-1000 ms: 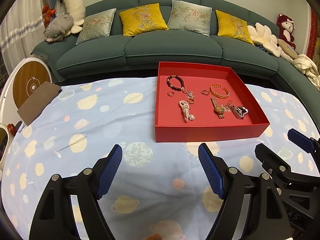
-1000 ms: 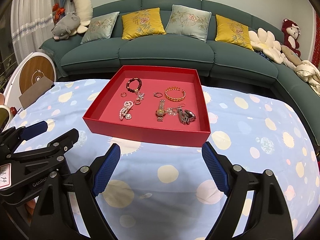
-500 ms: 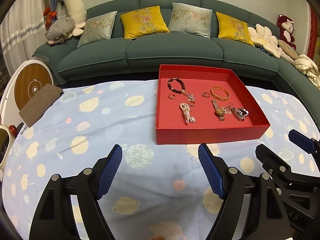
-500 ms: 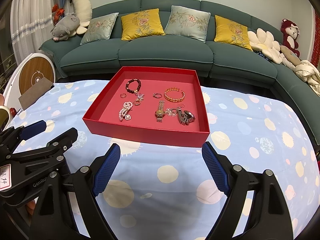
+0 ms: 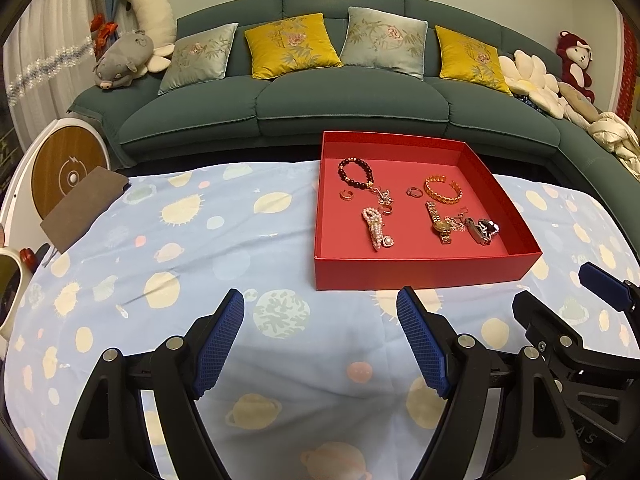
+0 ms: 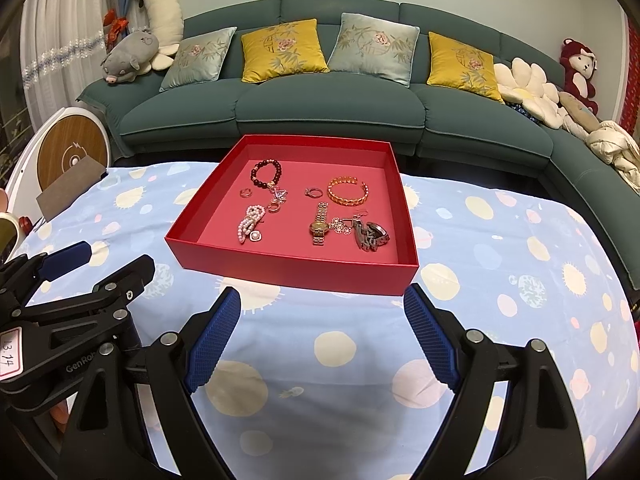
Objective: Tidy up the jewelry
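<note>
The left gripper (image 5: 320, 320) and right gripper (image 6: 322, 318) are held spread and empty over the tablecloth (image 6: 500, 248), short of the red tray (image 6: 288, 270). 1 piece should be pinched alone, tangles avoided. Inside lie a dark bead bracelet (image 6: 266, 174), pearls (image 6: 250, 224), a gold watch (image 6: 319, 224), an orange bangle (image 6: 347, 194).

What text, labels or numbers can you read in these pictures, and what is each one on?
"GenRob", cut off by a finger: embossed on the left gripper body.
"13 14", handwritten, partly cut off: white tag on the left gripper.
"A S", faint embossed letters, rest hidden: right gripper body.
Watch dial: too small to read.
</note>
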Demonstrator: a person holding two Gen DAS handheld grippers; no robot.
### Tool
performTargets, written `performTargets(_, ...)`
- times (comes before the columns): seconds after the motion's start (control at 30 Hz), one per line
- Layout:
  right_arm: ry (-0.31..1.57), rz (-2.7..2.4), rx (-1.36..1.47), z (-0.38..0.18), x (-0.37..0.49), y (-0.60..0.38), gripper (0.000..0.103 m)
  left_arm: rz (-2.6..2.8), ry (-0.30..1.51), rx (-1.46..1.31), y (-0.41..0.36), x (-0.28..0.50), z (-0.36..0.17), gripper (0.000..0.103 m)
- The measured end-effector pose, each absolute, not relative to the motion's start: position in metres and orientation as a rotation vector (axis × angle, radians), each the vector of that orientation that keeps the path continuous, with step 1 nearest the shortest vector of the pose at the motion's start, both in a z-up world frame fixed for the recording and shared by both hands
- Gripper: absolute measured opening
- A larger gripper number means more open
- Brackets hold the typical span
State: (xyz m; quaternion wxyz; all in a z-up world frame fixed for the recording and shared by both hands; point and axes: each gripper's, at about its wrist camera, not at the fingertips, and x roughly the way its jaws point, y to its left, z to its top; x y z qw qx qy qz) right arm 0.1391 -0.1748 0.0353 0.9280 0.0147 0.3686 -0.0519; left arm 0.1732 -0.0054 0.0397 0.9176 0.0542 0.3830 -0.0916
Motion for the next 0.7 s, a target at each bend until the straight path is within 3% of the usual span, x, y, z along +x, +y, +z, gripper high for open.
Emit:
performTargets(0.23, 0.755, -0.105, 0.033, 0.0349, 0.1392, -0.1740, 0.081, -0.187, 0.795, 0.097, -0.0038, 0.1741, 0.0399, 0.076)
performTargets(0.43, 0.734, -0.114, 0.062, 0.0351, 0.1382, -0.1769, 0.093, -0.179, 0.802, 0.091, -0.0018, 0.1761, 0.0403, 0.076)
performTargets(0.7, 0.723, -0.123, 0.055, 0.0338, 0.1374, -0.1751, 0.096, -0.170, 0.806, 0.094, -0.0018, 0.1760, 0.0394, 0.076)
